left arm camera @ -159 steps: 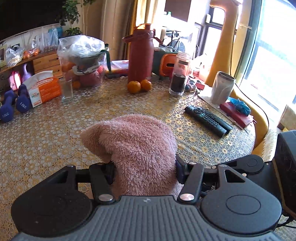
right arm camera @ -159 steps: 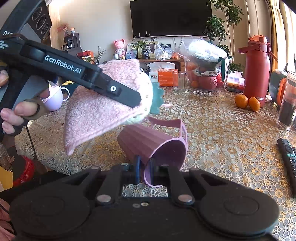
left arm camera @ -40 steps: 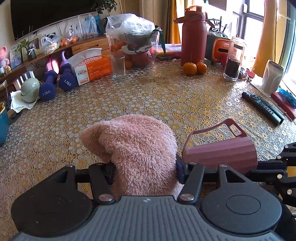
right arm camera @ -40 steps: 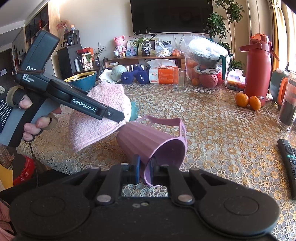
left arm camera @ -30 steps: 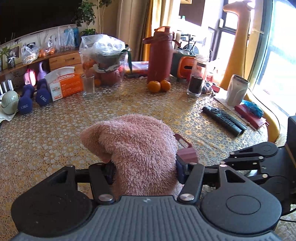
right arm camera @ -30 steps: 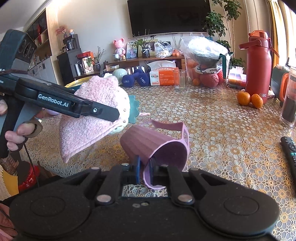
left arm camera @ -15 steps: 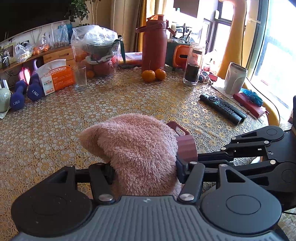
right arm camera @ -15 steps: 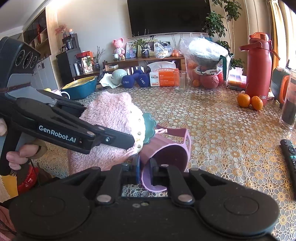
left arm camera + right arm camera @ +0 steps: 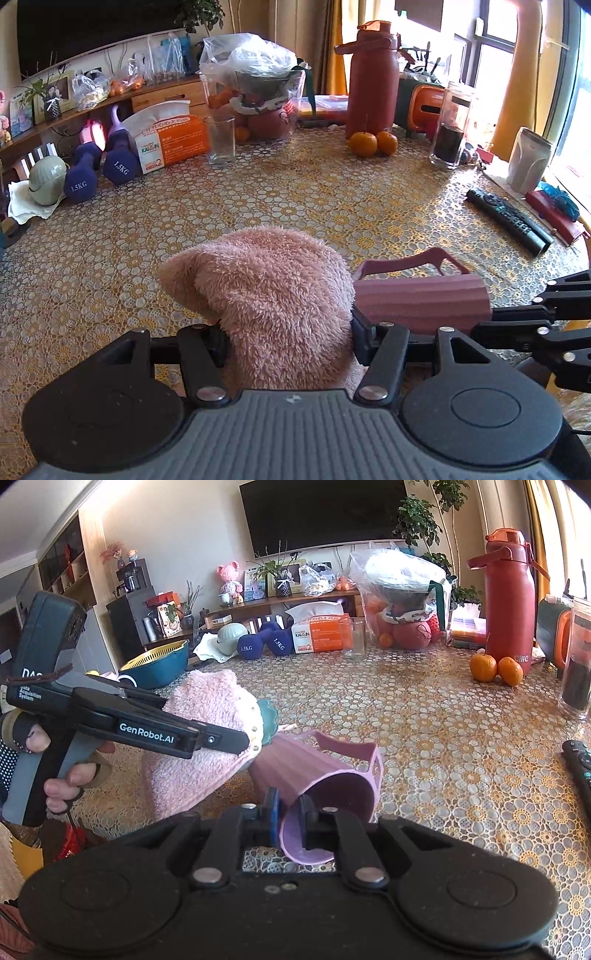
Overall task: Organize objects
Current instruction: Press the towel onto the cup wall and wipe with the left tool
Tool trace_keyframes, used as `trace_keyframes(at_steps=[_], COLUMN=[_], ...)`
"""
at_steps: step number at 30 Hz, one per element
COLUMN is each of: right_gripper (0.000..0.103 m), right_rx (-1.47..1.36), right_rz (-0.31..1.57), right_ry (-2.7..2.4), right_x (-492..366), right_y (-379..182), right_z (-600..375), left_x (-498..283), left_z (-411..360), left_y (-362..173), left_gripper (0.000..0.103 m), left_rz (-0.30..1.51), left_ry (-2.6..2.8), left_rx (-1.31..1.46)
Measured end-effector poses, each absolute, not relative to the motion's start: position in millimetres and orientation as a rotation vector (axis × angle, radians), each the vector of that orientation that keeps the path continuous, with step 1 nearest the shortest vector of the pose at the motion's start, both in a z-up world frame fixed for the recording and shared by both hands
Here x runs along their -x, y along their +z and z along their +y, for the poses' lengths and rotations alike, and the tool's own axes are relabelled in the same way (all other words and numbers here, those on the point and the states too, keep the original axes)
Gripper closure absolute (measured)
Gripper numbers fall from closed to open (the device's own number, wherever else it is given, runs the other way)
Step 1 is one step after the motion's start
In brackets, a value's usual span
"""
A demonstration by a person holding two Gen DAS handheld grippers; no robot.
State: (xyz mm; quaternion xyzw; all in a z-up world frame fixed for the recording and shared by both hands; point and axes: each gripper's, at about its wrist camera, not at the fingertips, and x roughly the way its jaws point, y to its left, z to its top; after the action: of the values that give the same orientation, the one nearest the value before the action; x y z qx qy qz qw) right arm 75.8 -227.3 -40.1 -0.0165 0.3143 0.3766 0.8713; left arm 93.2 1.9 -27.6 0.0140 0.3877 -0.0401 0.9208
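My left gripper is shut on a fluffy pink towel, bunched between its fingers above the table. In the right wrist view the left gripper holds the towel against the base of a ribbed mauve cup. My right gripper is shut on the cup's rim and holds it tilted on its side, handle up, mouth towards the camera. The cup also shows just right of the towel in the left wrist view.
The round table has a gold lace cloth. At its far side stand purple dumbbells, a tissue box, a glass, a bagged fruit bowl, a red flask and oranges. A remote lies at right.
The left gripper has swung the towel back and forth around the cup's base, and now rests against its left side. The right gripper keeps holding the cup tilted.
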Motion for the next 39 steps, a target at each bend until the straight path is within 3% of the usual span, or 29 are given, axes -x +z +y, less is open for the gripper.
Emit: trace_keyframes(at_steps=[4,15,23,39], right_gripper=[0.094,0.094,0.094,0.094], right_rx=[0.035,-0.016,-0.002,-0.013], right_rz=[0.668,0.688,0.682,0.686], right_ry=[0.778,0.772,0.776,0.765], right_x=[-78.1,-81.1,-79.7,-83.8], right_y=[-40.7,-42.9,-41.3,-40.9], right_z=[-227.4,-231.2,-227.8,-227.8], left_x=[-94.5,-75.1,-82.7,-99.0], left_z=[11.2,-36.7,-66.7,-46.0], left_y=[-33.4,19.6,8.4,-4.2], left_gripper=[0.044,0.044,0.044,0.044], left_rz=[0.826,0.701,0.741,0.758], left_ry=[-0.045,-0.260,-0.330,-0.252], left_rx=[-0.016,0.003,-0.012,-0.018])
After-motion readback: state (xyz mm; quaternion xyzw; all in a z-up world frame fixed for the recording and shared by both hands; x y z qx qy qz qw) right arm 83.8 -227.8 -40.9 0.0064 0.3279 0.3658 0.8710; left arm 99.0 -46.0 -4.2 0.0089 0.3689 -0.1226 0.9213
